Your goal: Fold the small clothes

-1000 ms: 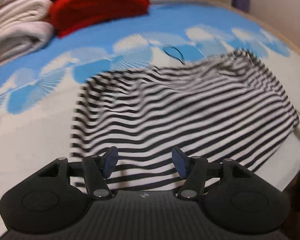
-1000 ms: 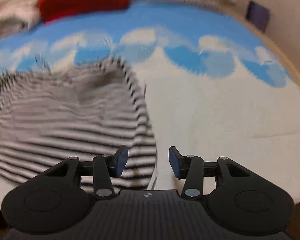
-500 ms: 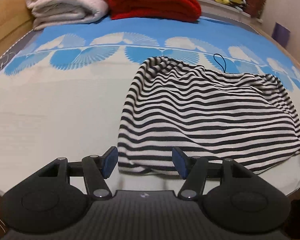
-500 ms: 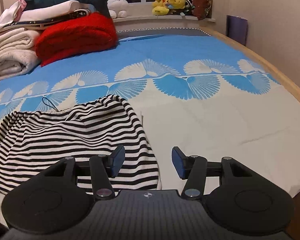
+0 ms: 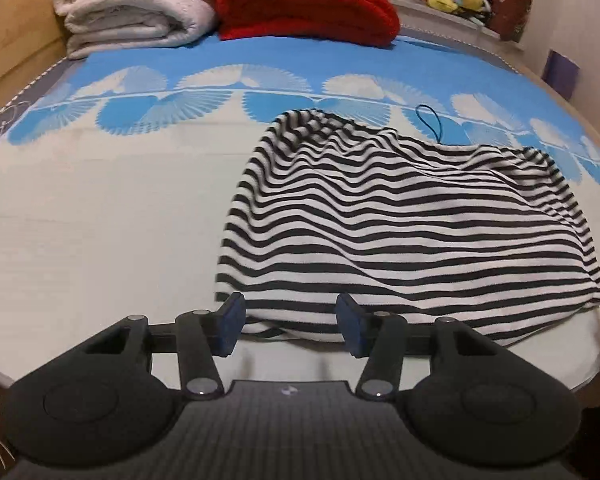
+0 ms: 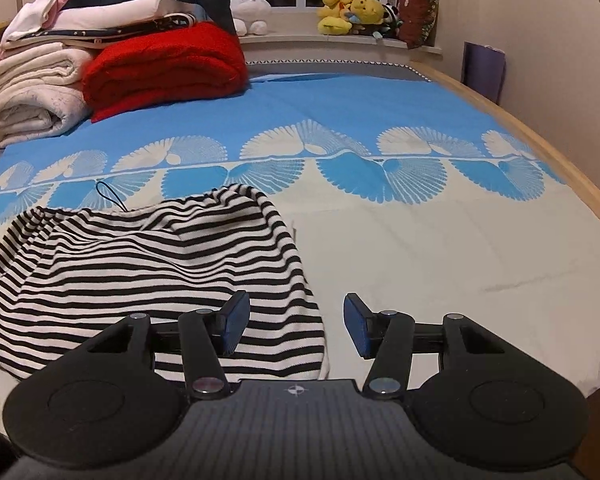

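A soft, rumpled black-and-white striped garment (image 5: pixel 412 232) is lying bunched in a rounded heap on the near part of the bed (image 5: pixel 100 220), whose smooth sheet is showing blue and white fan shapes, with a thin dark cord loop (image 5: pixel 430 120) poking out at its far edge. The left tool (image 5: pixel 290 322) is closing over the garment's near hem without pinching it, while the right tool (image 6: pixel 296 322) is hovering released at the garment's right corner. Far off, a plush red blanket (image 6: pixel 164 68) and folded cream blankets (image 6: pixel 32 92) are sitting stacked, nothing blocking the cloth.
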